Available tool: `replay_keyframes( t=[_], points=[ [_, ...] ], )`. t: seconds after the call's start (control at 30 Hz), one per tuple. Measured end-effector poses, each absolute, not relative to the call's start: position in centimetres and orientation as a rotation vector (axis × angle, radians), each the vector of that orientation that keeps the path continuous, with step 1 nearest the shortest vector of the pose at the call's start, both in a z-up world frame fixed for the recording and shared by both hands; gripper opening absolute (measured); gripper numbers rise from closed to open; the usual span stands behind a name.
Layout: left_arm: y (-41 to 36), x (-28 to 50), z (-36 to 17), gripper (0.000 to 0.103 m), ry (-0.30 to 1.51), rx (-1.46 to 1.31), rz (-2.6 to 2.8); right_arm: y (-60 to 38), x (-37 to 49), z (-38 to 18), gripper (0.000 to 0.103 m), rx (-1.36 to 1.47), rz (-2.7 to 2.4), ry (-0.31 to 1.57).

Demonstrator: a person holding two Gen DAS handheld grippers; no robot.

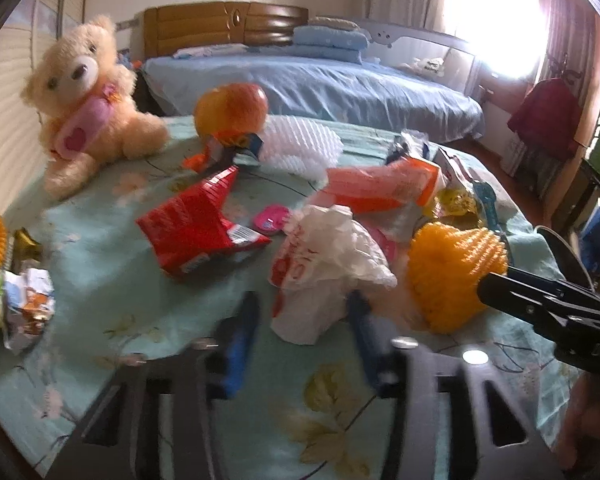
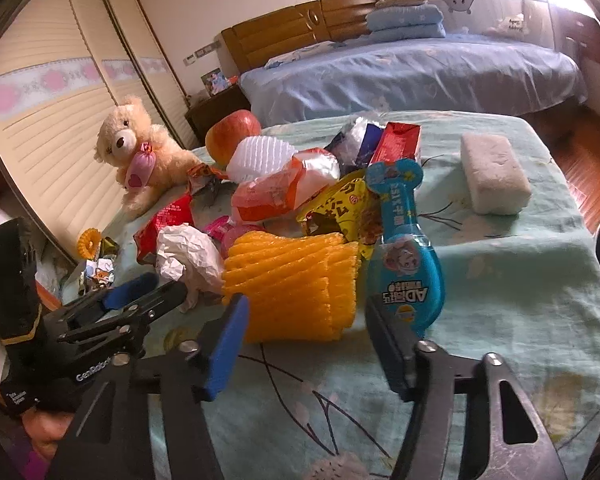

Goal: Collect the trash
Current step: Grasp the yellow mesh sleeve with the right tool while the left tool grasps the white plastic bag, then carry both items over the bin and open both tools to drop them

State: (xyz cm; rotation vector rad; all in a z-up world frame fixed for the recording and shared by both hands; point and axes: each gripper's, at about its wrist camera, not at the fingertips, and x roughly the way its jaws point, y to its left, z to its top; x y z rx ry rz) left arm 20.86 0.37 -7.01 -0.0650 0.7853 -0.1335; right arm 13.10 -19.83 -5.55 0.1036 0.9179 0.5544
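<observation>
Trash lies piled on a pale green flowered cover [image 2: 500, 280]. My left gripper [image 1: 304, 302] straddles a crumpled white plastic bag with red print [image 1: 332, 248]. Its blue pads stand beside the bag, and the left pad shows a small gap. My right gripper [image 2: 306, 303] reaches around an orange foam net [image 2: 292, 280], with its fingers at the net's two sides and not squeezing it. From the left wrist view the right gripper [image 1: 488, 288] enters at the right, beside the orange foam net [image 1: 452, 272]. A red wrapper [image 1: 196, 224] and an orange-white wrapper [image 1: 380, 192] lie behind.
A teddy bear [image 1: 88, 100], an apple [image 1: 232, 108] and a white foam net [image 1: 300, 144] sit at the back. A blue bottle-shaped pack [image 2: 404, 264] and a white sponge block [image 2: 492, 176] lie to the right. Crumpled wrappers [image 1: 24, 304] lie at the left edge. A blue bed [image 1: 320, 84] stands beyond.
</observation>
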Motion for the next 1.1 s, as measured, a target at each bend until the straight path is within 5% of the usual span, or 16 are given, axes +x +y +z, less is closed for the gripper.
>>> replay_keyframes(
  t=[0.1,0.2,1.1],
  points=[
    [0.0,20.8,-7.1,0.022,0.78,-0.053,-0.145,-19.6,12.9,-5.4,0.019,0.087,0.56,0.907],
    [0.0,20.5,-6.9,0.017,0.771,-0.059,-0.154,-19.8,12.8,-5.5,0.007,0.105,0.576,0.912],
    [-6.1,15.9,-3.5,0.015,0.721,-0.009,-0.315,-28.3,8.8,-1.4,0.003,0.193,0.467,0.785]
  ],
)
